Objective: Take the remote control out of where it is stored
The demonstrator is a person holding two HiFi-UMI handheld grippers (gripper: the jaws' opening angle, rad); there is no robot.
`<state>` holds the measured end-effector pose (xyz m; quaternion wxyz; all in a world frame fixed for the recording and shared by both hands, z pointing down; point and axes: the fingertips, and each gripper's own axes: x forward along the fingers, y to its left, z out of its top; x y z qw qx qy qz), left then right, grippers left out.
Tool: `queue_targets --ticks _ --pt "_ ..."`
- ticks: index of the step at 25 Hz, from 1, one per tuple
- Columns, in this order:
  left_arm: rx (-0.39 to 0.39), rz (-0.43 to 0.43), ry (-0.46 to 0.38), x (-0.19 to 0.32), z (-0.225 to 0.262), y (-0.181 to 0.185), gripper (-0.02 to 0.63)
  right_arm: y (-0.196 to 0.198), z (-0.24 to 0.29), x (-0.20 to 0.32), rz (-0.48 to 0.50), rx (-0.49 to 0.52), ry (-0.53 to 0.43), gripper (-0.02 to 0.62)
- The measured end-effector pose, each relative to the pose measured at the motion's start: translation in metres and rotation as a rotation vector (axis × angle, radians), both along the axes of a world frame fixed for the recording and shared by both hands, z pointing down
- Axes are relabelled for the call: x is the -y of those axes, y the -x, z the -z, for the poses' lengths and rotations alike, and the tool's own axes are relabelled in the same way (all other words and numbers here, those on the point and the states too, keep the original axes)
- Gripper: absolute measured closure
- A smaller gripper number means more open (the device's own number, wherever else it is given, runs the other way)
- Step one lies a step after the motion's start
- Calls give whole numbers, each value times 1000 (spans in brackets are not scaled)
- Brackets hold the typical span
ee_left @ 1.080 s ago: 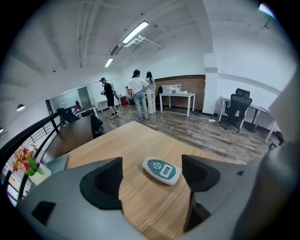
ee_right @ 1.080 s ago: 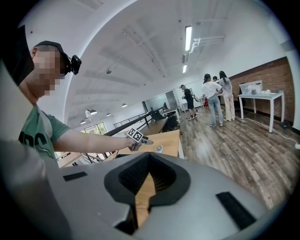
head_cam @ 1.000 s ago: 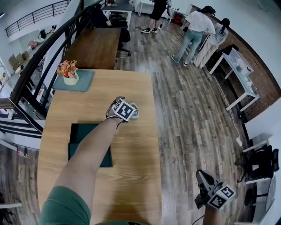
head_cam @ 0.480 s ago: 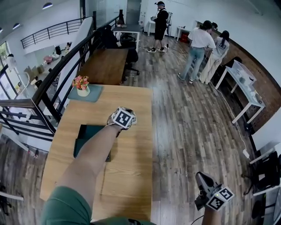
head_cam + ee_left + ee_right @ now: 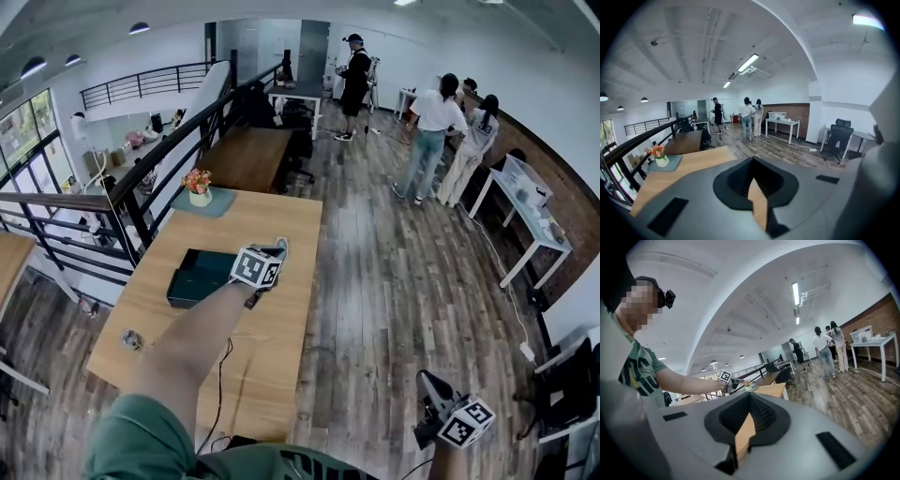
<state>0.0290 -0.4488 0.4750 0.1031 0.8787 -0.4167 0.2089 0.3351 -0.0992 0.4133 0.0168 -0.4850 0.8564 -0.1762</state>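
No remote control shows in any view. A dark green flat case (image 5: pixel 199 277) lies closed on the wooden table (image 5: pixel 281 319). My left gripper (image 5: pixel 278 249) hovers just right of the case, level with the tabletop. In the left gripper view its jaws (image 5: pixel 752 174) are shut with nothing between them, only table showing past the tips. My right gripper (image 5: pixel 427 382) hangs low at the right, off the table and over the plank floor. Its jaws (image 5: pixel 748 403) are shut too, and empty. The right gripper view catches the left gripper's marker cube (image 5: pixel 723 376) on the outstretched arm.
A flower pot (image 5: pixel 198 184) stands on a teal mat at the table's far end. A small round object (image 5: pixel 131 339) and a black cable (image 5: pixel 225 361) lie near the front edge. A black railing (image 5: pixel 141 178) runs along the left. Several people (image 5: pixel 433 141) stand far off.
The head view has risen and pulled back, showing more of the room. My left gripper has lifted off the table and now hovers beside the case. The right gripper has stayed put.
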Motion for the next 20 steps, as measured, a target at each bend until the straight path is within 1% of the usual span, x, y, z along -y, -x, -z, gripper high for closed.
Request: queue_targets --ticks 5,8,11,15,20 --pt "-158 13 -8 -93 41 -5 603 -10 5 -42 60 5 -16 589" --pt "-260 14 -12 -161 53 5 603 -5 -1 -61 103 28 -18 589" --pt "-346 16 1 -235 50 21 603 5 -11 -71 147 50 -15 589" --pt "-395 32 12 -322 38 46 603 32 -16 -71 217 87 -15 589" --pt "-433 51 -17 -398 42 81 603 81 -3 -71 322 66 -45 589"
